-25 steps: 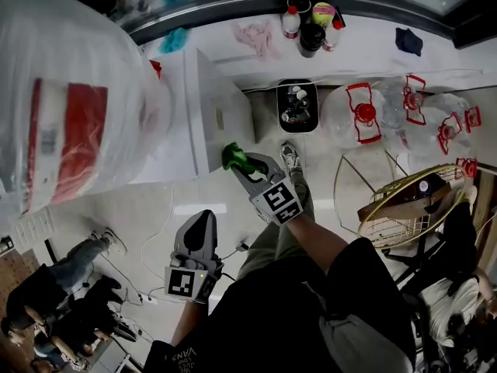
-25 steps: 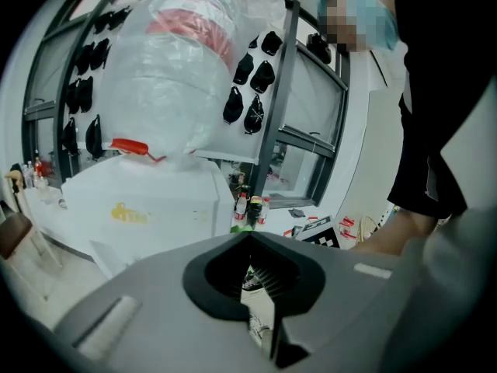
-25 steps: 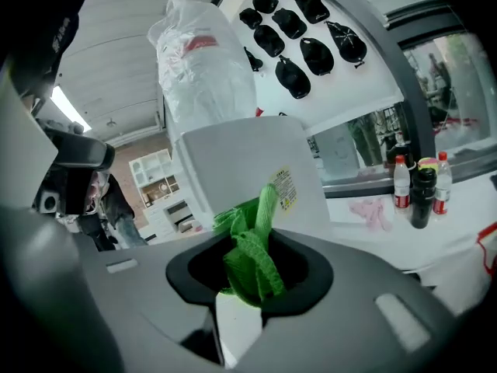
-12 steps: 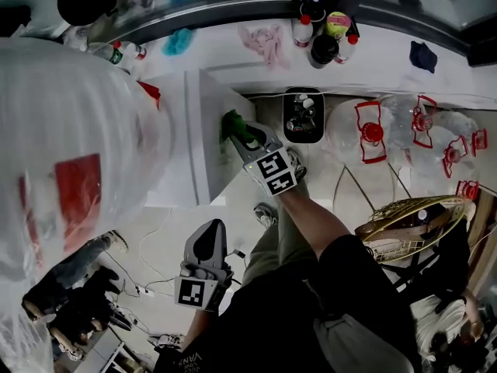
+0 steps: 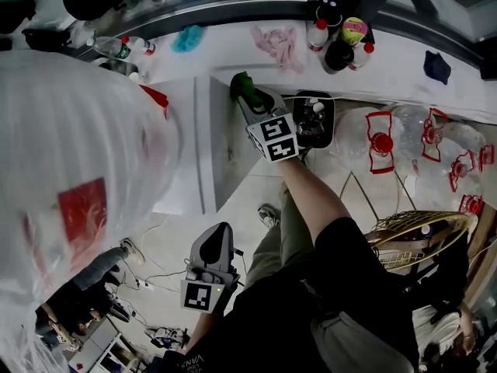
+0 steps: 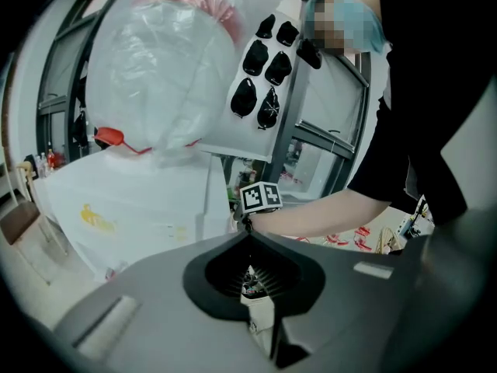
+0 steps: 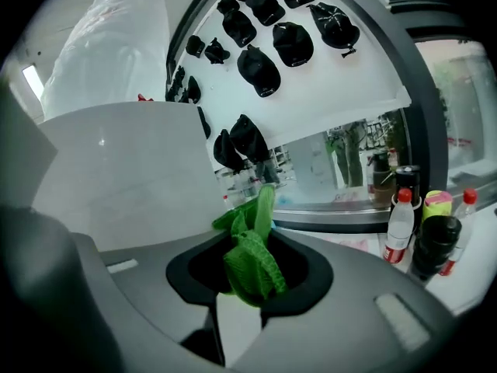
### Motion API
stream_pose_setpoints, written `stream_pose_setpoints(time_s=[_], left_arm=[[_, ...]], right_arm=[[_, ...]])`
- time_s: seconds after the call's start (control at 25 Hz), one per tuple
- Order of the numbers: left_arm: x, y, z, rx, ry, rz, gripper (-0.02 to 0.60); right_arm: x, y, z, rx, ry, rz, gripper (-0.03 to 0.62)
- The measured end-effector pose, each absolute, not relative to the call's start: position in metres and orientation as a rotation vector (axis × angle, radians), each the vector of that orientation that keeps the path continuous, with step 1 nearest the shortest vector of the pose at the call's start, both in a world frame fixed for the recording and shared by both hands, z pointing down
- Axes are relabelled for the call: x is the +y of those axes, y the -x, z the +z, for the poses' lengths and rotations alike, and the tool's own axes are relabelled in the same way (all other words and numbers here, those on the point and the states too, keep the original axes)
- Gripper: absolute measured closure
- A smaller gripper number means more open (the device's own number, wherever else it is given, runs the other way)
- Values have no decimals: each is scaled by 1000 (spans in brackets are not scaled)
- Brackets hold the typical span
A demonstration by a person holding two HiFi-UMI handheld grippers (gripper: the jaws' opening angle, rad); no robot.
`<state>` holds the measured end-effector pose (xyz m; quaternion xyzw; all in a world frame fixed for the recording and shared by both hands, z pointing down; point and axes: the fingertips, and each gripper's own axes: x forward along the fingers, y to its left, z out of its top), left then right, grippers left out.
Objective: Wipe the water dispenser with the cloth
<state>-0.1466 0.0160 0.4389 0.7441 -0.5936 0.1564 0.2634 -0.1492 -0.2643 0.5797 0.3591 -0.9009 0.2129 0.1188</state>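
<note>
The white water dispenser [image 5: 194,142] stands left of centre in the head view, with a plastic-wrapped water bottle [image 5: 74,162] on top of it. My right gripper [image 5: 243,93] is shut on a green cloth [image 5: 237,83] and presses it against the dispenser's far upper edge. In the right gripper view the green cloth [image 7: 250,264] bunches between the jaws, beside the dispenser's white wall [image 7: 128,177]. My left gripper [image 5: 219,233] hangs low near my body, shut with nothing in it. The left gripper view faces the dispenser [image 6: 140,208] and the marker cube [image 6: 259,196] of the right gripper.
A counter behind holds bottles [image 5: 338,37], a pink rag [image 5: 273,42] and a blue rag [image 5: 186,37]. A black bin [image 5: 314,119] and empty jugs with red handles [image 5: 380,142] stand to the right. A wire basket [image 5: 411,235] and floor cables [image 5: 155,274] lie nearby.
My right gripper has carried the green cloth along the dispenser's side, from its near part toward the far upper edge. The left gripper has stayed low by my body.
</note>
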Motion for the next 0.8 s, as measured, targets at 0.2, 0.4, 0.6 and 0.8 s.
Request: stream_pose_setpoints(time_s=[0.2,0.4,0.6,0.8], left_arm=[[18,140,437,-1570,-2063,433,580],[26,139,438,-1551,-2123,454,580],[41,133,441,-1529,-2191,470,580],[49,124,448,-1509,-2237,500,580]], right_arm=[[-259,133,577,-2618,-1114,615,485],[-199,104,574,-2620,-1119,624,485],[-109,85,591,-2599,-1068,688,485],[-35,95,613,-2594,-967,781,485]])
